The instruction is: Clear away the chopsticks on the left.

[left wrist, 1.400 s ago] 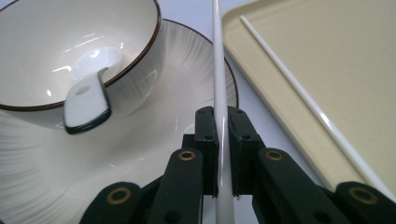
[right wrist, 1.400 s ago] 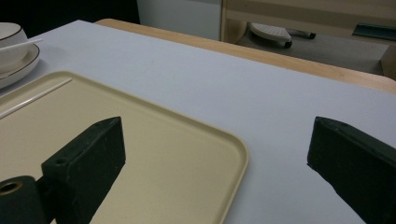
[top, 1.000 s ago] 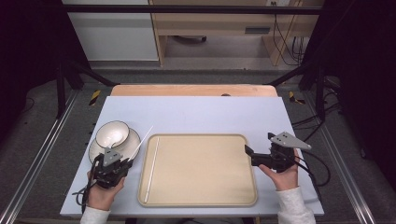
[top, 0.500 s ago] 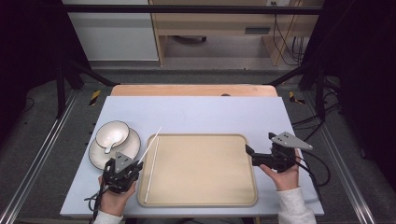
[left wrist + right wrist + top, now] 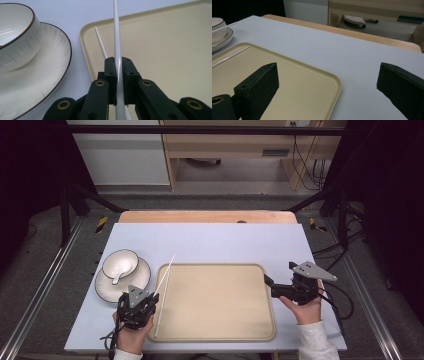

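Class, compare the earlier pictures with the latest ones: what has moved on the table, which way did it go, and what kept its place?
The left claw, shut on a white chopstick, slid from beside the plate rightwards to the tray's left edge, carrying the chopstick along. A second chopstick lies in the tray along that edge. The bowl, plate, tray and the open right claw stayed put.

glossy white chopstick (image 5: pixel 117 37), smooth like plastic; matt beige plastic tray (image 5: pixel 220 330); glazed ceramic bowl (image 5: pixel 120 262) and plate (image 5: pixel 107 290), shiny, dark-rimmed; matt pale blue table (image 5: pixel 225 242) top with a bare wood far edge.
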A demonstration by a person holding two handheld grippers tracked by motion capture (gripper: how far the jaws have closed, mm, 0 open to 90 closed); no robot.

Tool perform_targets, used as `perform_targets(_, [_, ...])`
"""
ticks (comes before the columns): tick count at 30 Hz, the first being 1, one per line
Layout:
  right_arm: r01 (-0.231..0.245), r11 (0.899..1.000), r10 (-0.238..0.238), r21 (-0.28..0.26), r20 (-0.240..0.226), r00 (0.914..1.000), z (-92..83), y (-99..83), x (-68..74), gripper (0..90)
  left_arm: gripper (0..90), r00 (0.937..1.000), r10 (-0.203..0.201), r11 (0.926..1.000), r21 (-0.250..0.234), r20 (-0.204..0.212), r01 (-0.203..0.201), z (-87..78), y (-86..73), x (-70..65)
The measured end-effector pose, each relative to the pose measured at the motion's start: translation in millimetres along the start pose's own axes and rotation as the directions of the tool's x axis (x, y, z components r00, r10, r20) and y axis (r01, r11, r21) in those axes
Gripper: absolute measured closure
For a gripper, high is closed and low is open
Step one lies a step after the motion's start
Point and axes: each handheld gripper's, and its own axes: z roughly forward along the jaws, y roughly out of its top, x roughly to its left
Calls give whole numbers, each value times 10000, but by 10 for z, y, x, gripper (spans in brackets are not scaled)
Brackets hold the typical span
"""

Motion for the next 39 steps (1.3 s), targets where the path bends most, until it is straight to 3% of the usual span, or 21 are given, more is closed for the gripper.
perform_targets(7, [-19,10000,19,-44,-17,10000,-10,4,-5,45,837,9994,-355,9992,-195,23,355,21,31,-82])
perform_targets(10, [-81,9999,81,-79,-47,10000,-20,8,-7,46,837,9966,-816,9959,-386,104,820,58,24,-142])
perform_targets(13, [-67,9999,66,-103,-79,9999,-27,10,-13,46,837,9956,-934,9946,-454,126,939,100,-1,-211])
perform_targets(23, [-60,10000,60,-43,-81,9999,-6,2,-2,46,837,9932,-1159,9921,-500,-68,1154,208,-153,-396])
perform_targets(39, [-47,10000,48,50,-93,9999,13,-7,7,47,837,9900,-1335,9910,-39,-450,1335,363,-314,-452])
